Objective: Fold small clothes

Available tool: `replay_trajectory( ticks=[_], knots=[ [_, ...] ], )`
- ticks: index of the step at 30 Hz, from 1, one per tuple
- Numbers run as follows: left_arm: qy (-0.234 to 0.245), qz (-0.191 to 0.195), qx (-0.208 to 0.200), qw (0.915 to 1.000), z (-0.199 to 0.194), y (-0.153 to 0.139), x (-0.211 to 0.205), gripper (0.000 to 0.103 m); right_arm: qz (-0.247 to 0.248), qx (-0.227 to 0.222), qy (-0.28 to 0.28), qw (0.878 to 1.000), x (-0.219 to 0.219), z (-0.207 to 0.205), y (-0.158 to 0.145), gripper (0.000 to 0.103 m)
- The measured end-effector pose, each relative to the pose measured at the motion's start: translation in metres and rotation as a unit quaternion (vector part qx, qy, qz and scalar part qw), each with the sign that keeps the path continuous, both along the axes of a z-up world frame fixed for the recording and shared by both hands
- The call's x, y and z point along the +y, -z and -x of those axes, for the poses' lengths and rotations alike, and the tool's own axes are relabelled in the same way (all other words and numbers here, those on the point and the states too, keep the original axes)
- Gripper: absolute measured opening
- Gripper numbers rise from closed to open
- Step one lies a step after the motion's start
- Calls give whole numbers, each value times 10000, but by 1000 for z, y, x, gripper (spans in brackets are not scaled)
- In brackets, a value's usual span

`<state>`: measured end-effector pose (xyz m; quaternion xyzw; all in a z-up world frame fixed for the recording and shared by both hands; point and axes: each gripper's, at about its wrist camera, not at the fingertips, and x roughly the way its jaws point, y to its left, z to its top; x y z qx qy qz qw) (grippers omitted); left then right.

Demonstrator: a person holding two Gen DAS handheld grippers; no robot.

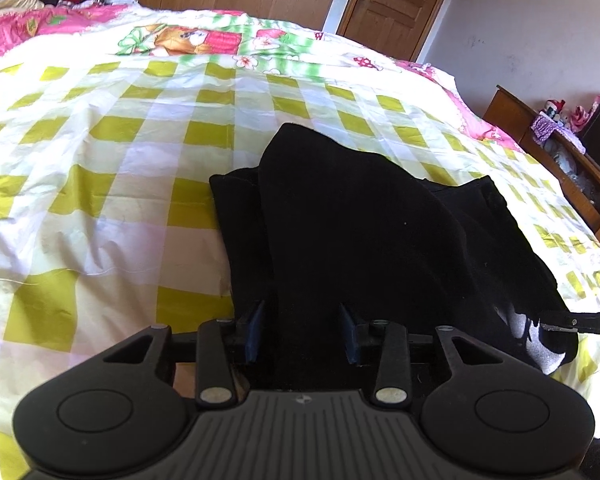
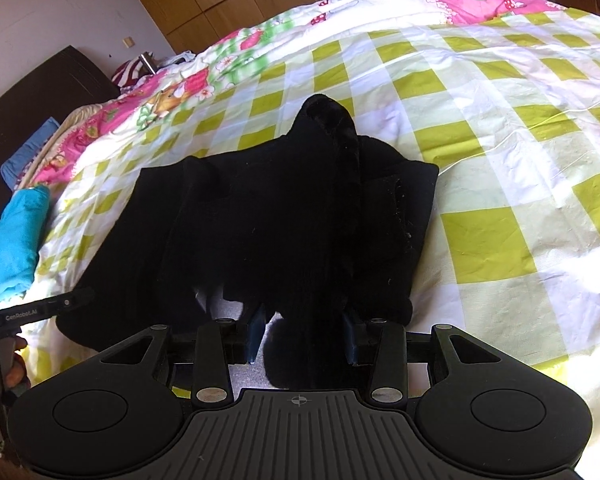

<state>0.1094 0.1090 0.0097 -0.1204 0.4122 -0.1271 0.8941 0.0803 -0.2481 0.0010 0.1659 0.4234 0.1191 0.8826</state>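
On the checked bed [image 1: 100, 200] lies the black garment [image 1: 360, 232], soft, light and floppy, so I judge its near hem the best hold. My 2 tools, left tool [image 1: 305, 332] and right tool [image 2: 303, 334], each stand partly open with dark cloth draped between the fingers; whether they pinch it I cannot tell.

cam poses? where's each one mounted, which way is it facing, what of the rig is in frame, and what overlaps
Left wrist: on the left gripper, facing along its jaws across the black garment toward the wardrobe and door; the other gripper's tip pokes in at right.
Right wrist: on the right gripper, facing over the same garment toward the headboard and a turquoise cloth.
Shared: garment, checked bedspread.
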Motion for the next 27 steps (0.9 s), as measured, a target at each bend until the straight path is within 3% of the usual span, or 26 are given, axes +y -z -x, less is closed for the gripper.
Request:
replay_trajectory(
  ticks=[3,5,6,7,13,16,18,22,24,27],
  knots=[
    [-248,320,78,9992,-13,5,6,52,-151,37,96,9998,0,-9,5,39],
    [-327,270,-19,9991,-12,2,4,37,-124,-59,203,9997,1,-9,3,31],
    [-301,338,-40,9990,-10,0,5,25,-119,-61,232,9996,0,-9,2,21],
    [-313,407,-64,9987,-6,-3,6,21,-156,-80,233,9996,-1,-7,0,16],
    [-568,584,-256,9963,30,-25,21,18,-171,-580,156,9981,1,24,-27,10],
    [-630,448,35,9970,30,-1,22,18,-38,-171,277,9995,-1,15,0,11],
    [-640,560,161,9962,27,9,24,17,-244,126,412,9988,-5,8,17,14],
    [-404,466,-47,9981,25,-6,20,21,-263,-39,426,9987,-5,11,9,15],
    [-248,376,-1,9990,17,-6,16,28,-213,-66,400,9990,-3,11,7,16],
    [-199,369,-8,9991,8,-2,12,29,-242,-40,438,9987,-3,10,8,16]
  ],
)
